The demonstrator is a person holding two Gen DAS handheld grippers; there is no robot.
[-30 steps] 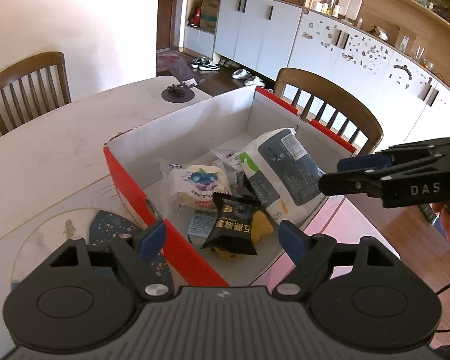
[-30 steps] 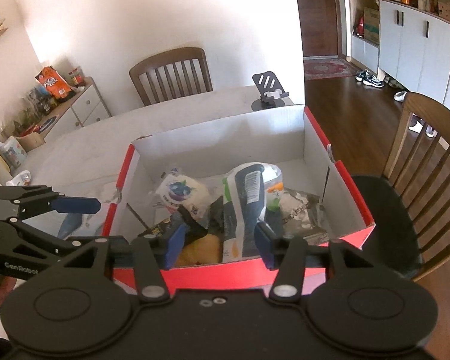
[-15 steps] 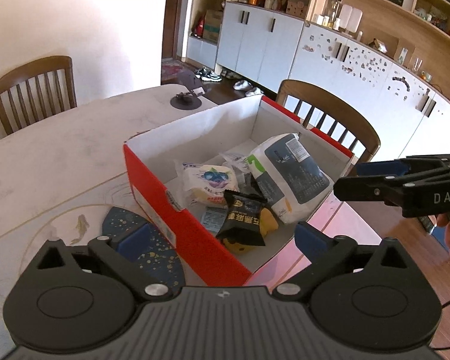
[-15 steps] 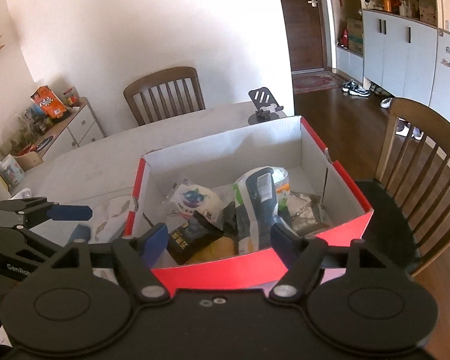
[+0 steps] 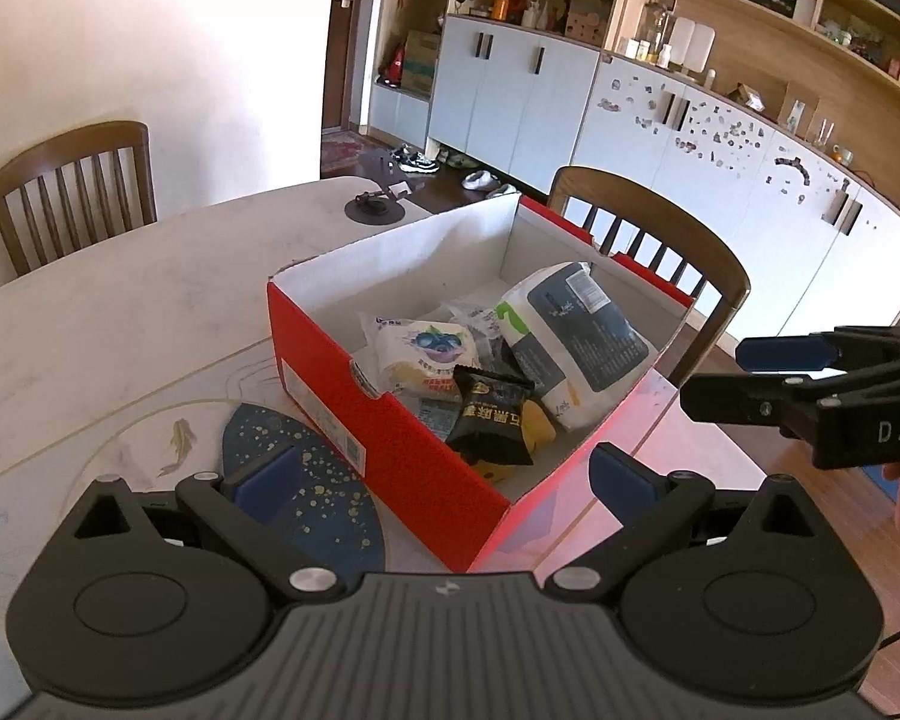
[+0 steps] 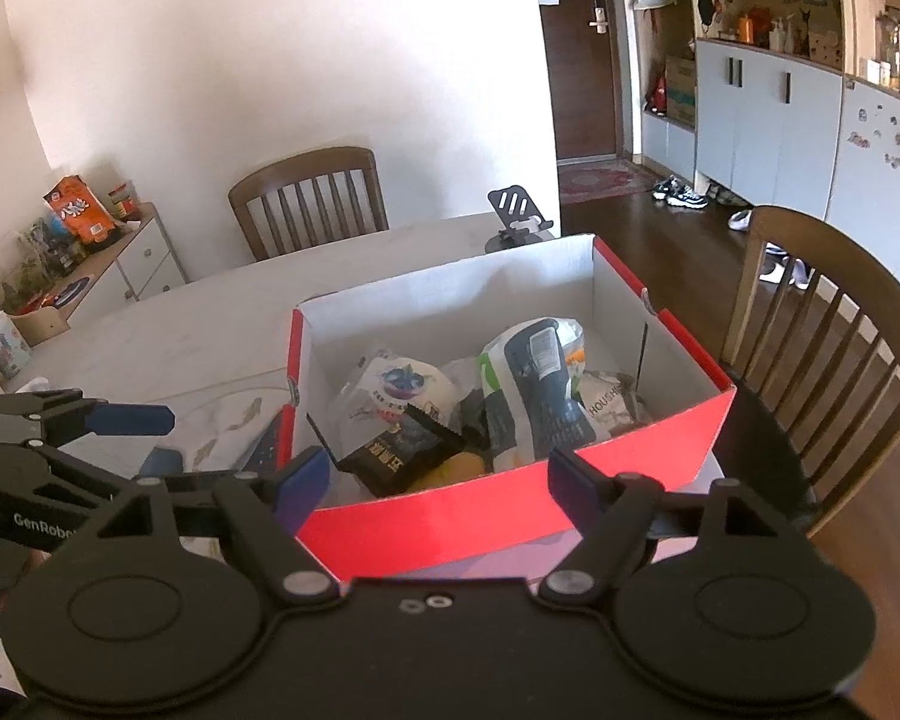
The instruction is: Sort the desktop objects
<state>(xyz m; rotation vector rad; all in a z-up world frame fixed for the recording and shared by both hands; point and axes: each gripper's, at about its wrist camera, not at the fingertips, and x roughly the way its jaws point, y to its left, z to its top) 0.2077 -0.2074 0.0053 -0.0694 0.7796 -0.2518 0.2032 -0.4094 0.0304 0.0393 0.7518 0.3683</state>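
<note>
— Where are the snacks?
— In the red box (image 5: pixel 390 432) on the table (image 5: pixel 120 324).
— And the claws?
— Left gripper (image 5: pixel 444 477) released, empty; right gripper (image 6: pixel 438 480) opening, holding nothing.

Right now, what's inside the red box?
Snack packs in the red box: a blueberry bun pack, a black wrapper over something yellow, a big white-and-grey bag, a grey pouch. Anything beneath them is covered.

Red box (image 5: pixel 354 396) (open-topped) holds snack packets (image 5: pixel 426 351)
</note>
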